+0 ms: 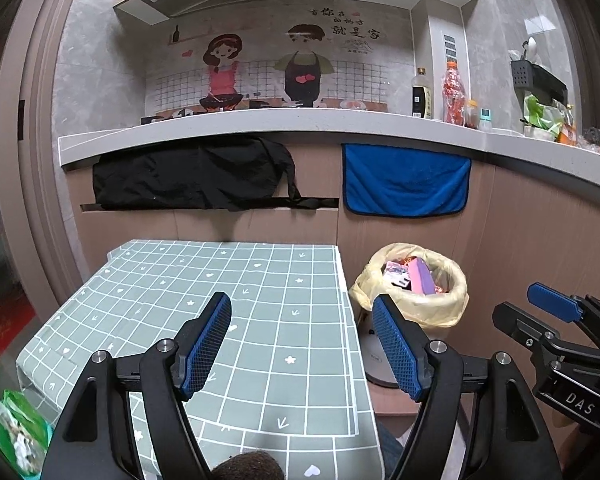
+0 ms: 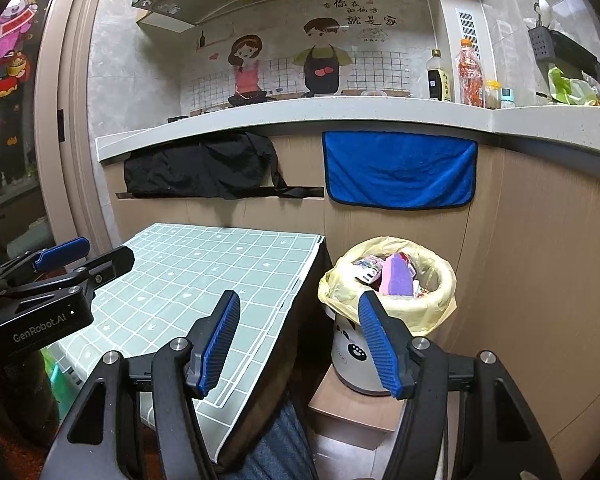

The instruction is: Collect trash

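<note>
A white trash bin (image 2: 356,364) lined with a yellow bag (image 1: 452,304) stands right of the table; it holds several wrappers, pink and purple packets (image 2: 396,276) among them. My left gripper (image 1: 302,344) is open and empty, held above the table with the green grid cloth (image 1: 260,320). My right gripper (image 2: 298,344) is open and empty, held over the table's right edge, in front of the bin. The right gripper also shows in the left wrist view (image 1: 556,308), and the left gripper in the right wrist view (image 2: 80,258).
A green snack packet (image 1: 16,428) lies low at the left beside the table. The bin stands on a low wooden box (image 2: 352,412). Behind are a kitchen counter (image 1: 260,124) with bottles, a black bag (image 1: 192,176) and a blue towel (image 1: 404,180).
</note>
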